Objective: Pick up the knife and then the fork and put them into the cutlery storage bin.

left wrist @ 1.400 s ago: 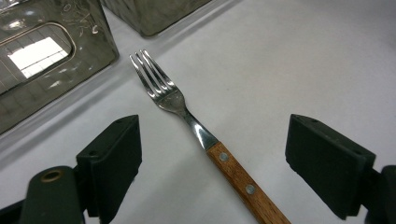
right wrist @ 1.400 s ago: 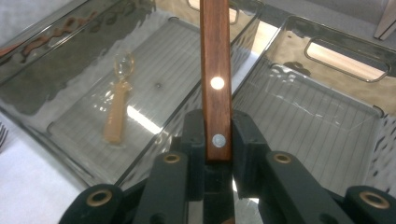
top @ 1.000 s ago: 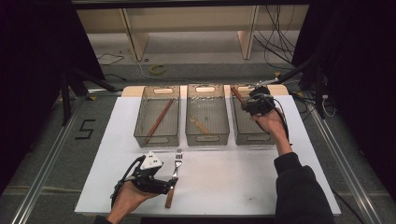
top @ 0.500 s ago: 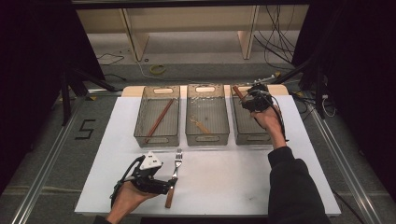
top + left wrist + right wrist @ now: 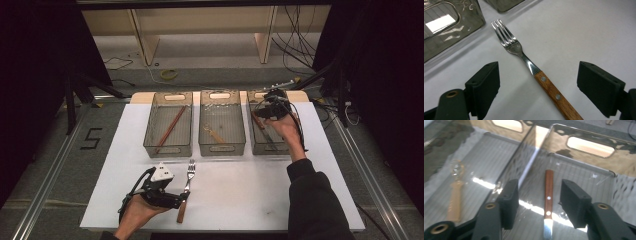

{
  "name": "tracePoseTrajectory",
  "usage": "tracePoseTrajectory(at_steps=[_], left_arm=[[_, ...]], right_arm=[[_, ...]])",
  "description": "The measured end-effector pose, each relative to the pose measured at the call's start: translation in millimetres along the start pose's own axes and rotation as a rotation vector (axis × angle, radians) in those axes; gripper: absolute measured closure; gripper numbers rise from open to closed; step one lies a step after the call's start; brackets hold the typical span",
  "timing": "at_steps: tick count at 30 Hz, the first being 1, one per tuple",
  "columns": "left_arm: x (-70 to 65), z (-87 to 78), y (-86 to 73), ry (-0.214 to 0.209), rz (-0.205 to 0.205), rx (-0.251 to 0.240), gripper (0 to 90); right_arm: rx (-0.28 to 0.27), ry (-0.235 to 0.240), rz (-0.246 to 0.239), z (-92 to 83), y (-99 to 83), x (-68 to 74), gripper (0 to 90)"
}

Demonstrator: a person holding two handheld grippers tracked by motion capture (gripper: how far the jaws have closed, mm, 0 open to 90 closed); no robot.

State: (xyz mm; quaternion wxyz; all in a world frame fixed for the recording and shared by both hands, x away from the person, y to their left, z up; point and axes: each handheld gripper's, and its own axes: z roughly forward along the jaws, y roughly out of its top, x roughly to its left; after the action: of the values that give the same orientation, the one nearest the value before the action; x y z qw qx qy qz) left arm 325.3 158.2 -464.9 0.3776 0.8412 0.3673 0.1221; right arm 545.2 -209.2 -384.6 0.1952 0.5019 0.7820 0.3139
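A fork [image 5: 186, 186] with a wooden handle lies on the white table [image 5: 250, 200] near its front. My left gripper [image 5: 179, 199] is low over it and open. In the left gripper view the fork [image 5: 534, 68] lies between the wide-apart jaws of the left gripper [image 5: 537, 82], and neither pad touches it. My right gripper [image 5: 261, 116] hangs over the far end of the right clear bin [image 5: 270, 149]. Its jaws have just been opening. A wooden-handled knife [image 5: 548, 192] lies on the bin floor between the parted jaws of the right gripper [image 5: 539, 195], free of the pads.
Three clear bins stand in a row across the table's far half. The left bin [image 5: 168, 149] holds brown chopsticks [image 5: 171, 127]. The middle bin [image 5: 222, 149] holds a wooden-handled spoon [image 5: 214, 134]. Cables and wooden legs lie on the floor beyond the table.
The right forearm has shifted slightly while its gripper stays over the right bin's far end. The left gripper and the fork have not moved.
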Motion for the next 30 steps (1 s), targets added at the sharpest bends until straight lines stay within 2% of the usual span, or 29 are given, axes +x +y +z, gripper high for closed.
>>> tracePoseTrajectory(at_steps=[4,9,13,17,19,26,30], left_arm=[[1.9,1.0,-0.9,0.002,-0.013,0.024,17.9],[1.9,2.4,-1.4,-0.002,-0.026,0.060,18.8],[0.6,3.1,-1.4,-0.010,-0.037,0.089,20.6],[-2.0,5.8,-2.9,-0.016,-0.041,0.126,22.5],[-2.9,6.4,-3.4,-0.022,-0.041,0.143,23.5],[-10.9,8.9,-4.3,-0.031,-0.029,0.200,27.5],[-15.7,10.2,-4.8,-0.028,-0.013,0.233,30.2]], right_arm=[[-0.020,0.047,-0.038,-10.7,-5.4,6.9,43.9],[-0.049,0.098,-0.091,-32.2,-18.1,19.8,40.7],[-0.083,0.136,-0.131,-52.6,-34.2,31.2,39.4],[-0.100,0.185,-0.171,-68.2,-51.4,39.4,38.8],[-0.100,0.193,-0.188,-74.4,-61.2,42.8,38.5],[-0.117,0.235,-0.218,-89.5,-92.3,54.1,37.9],[-0.092,0.241,-0.236,-89.2,-107.0,58.4,37.3]])
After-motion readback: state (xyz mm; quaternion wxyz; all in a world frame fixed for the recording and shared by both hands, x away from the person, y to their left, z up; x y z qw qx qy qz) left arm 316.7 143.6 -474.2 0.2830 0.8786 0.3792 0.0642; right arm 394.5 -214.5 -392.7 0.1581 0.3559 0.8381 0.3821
